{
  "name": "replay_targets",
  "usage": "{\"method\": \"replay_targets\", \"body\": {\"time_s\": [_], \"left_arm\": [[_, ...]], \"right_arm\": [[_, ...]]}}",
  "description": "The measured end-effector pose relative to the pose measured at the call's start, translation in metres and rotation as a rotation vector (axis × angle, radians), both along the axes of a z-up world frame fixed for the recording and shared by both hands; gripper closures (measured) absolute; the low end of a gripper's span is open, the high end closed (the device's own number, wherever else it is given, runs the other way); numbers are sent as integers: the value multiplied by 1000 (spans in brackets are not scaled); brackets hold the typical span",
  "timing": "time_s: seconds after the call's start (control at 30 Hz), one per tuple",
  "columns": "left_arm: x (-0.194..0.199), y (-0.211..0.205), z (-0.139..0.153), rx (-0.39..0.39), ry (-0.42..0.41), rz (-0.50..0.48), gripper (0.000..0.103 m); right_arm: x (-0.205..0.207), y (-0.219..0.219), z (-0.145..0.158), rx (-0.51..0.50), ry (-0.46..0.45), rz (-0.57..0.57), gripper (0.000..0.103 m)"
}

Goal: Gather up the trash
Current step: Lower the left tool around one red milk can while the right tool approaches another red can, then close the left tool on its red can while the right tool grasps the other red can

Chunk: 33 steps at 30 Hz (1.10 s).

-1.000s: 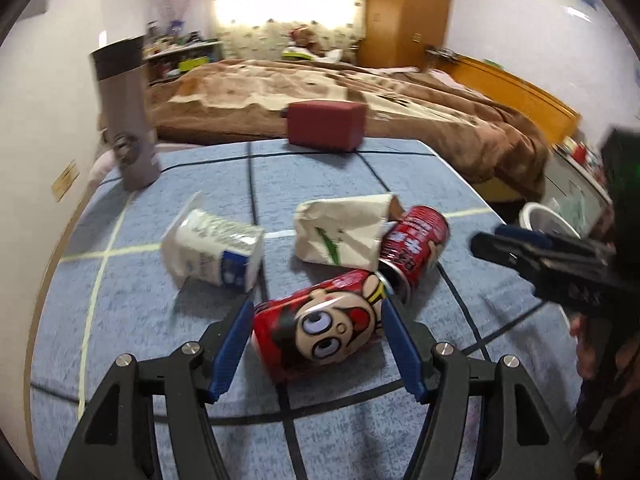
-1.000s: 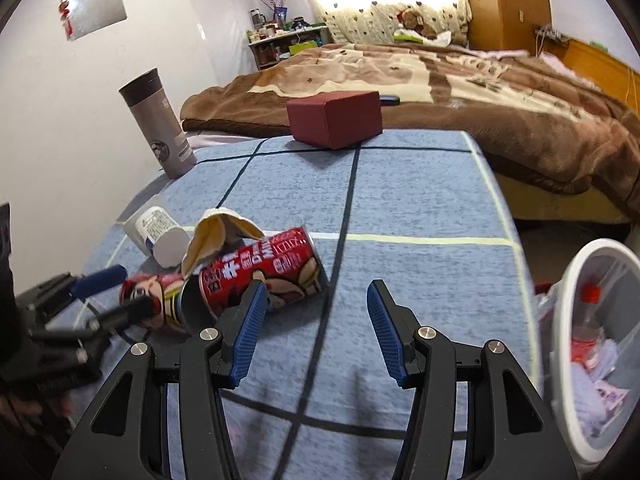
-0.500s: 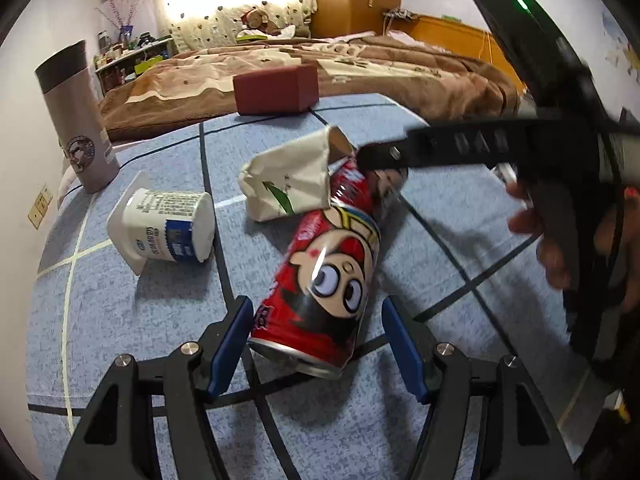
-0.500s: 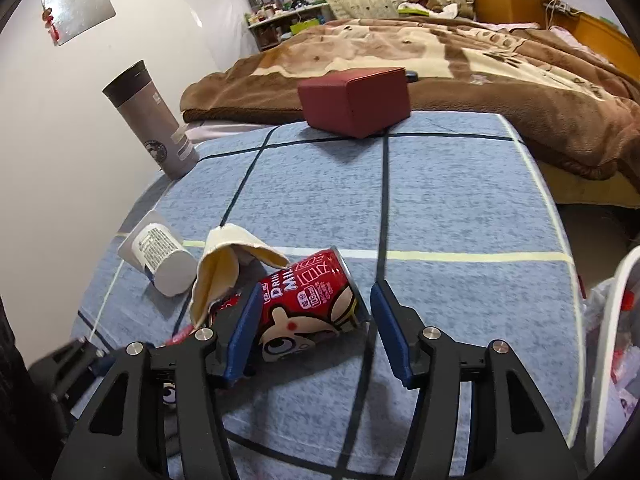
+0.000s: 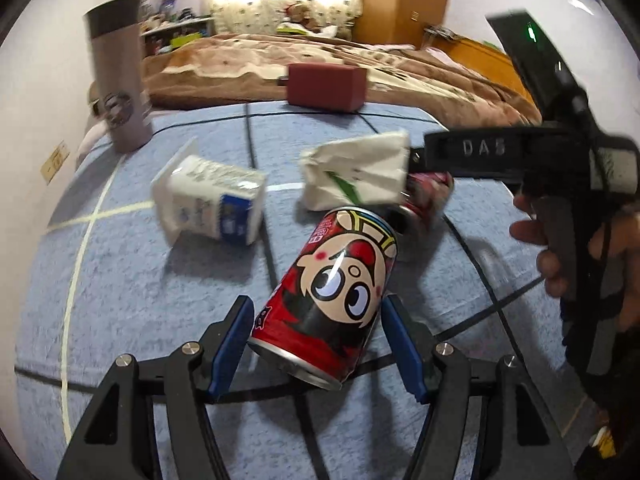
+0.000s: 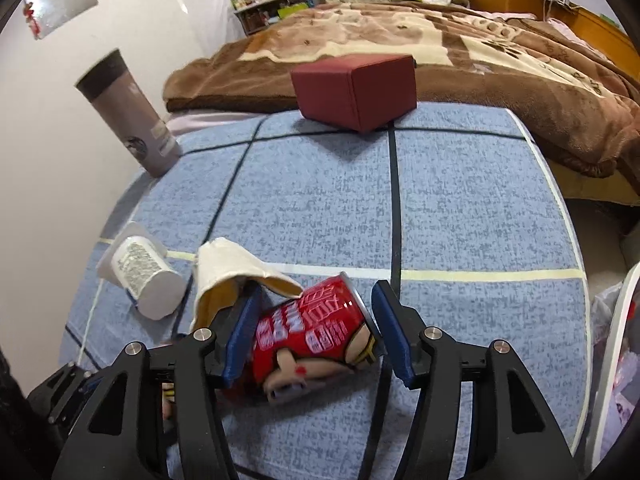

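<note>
We hold two grippers over a blue checked cloth (image 6: pixel 460 208) strewn with trash. The left gripper (image 5: pixel 318 338) stands spread around a red cartoon can (image 5: pixel 332 296) that lies on the cloth; its blue pads sit just beside the can's sides, and we cannot tell whether either one touches. The right gripper (image 6: pixel 316 330) straddles a second red can (image 6: pixel 316 332), its jaws opening, with a gap showing on the right side while the left pad is close against the can. That can's lower end is blurred and partly covered by the fingers. In the left view this same can is mostly hidden behind a crumpled paper cup (image 5: pixel 356 168) and the other tool's black arm. A white yogurt tub (image 5: pixel 212 200) lies on its side further left. A grey flask (image 6: pixel 128 114) and a dark red box (image 6: pixel 356 94) stand at the far edge. A white bin rim (image 6: pixel 612 360) is cut off at the right border.
</note>
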State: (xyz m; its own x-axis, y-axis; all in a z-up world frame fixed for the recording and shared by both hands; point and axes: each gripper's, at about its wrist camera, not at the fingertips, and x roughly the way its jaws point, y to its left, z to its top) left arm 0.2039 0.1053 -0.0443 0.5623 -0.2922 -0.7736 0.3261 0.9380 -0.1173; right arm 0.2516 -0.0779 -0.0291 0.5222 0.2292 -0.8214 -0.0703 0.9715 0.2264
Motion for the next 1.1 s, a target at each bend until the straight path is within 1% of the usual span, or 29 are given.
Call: {"method": "replay_targets", "body": {"time_s": [0.07, 0.23, 0.33, 0.47, 0.57, 0.6, 0.7, 0.77, 0.83, 0.9, 1.03, 1.1], "left_arm": [[-3, 6, 1, 2, -9, 23, 35], [-10, 24, -3, -26, 7, 72, 35], [-12, 28, -3, -29, 8, 88, 35], [-17, 28, -3, -33, 12, 83, 35], [-20, 27, -6, -47, 28, 79, 35], [-22, 25, -7, -47, 33, 78, 35], [-27, 24, -8, -54, 39, 72, 35], [-30, 22, -6, -68, 38, 62, 35], [-32, 20, -5, -75, 35, 57, 35], [-34, 16, -4, -75, 33, 48, 35], [-36, 10, -3, -83, 34, 31, 35], [-37, 12, -2, -93, 34, 38, 35]], "right_arm": [[-3, 2, -4, -2, 10, 3, 42], [-19, -1, -3, -1, 1, 25, 42], [-32, -3, -1, -32, -14, 46, 42], [-43, -5, 2, -96, -29, 86, 42], [-53, -11, 4, -155, -53, 61, 42], [-54, -12, 5, -157, -58, 59, 42], [-65, -24, 10, -90, -80, 13, 42], [-73, -28, 11, -61, -84, -9, 42], [-85, -34, 13, -25, -104, -59, 42], [-95, -34, 12, 8, -116, -78, 42], [-92, -24, 6, 11, -99, -99, 41], [-88, -22, 3, 6, -87, -120, 41]]}}
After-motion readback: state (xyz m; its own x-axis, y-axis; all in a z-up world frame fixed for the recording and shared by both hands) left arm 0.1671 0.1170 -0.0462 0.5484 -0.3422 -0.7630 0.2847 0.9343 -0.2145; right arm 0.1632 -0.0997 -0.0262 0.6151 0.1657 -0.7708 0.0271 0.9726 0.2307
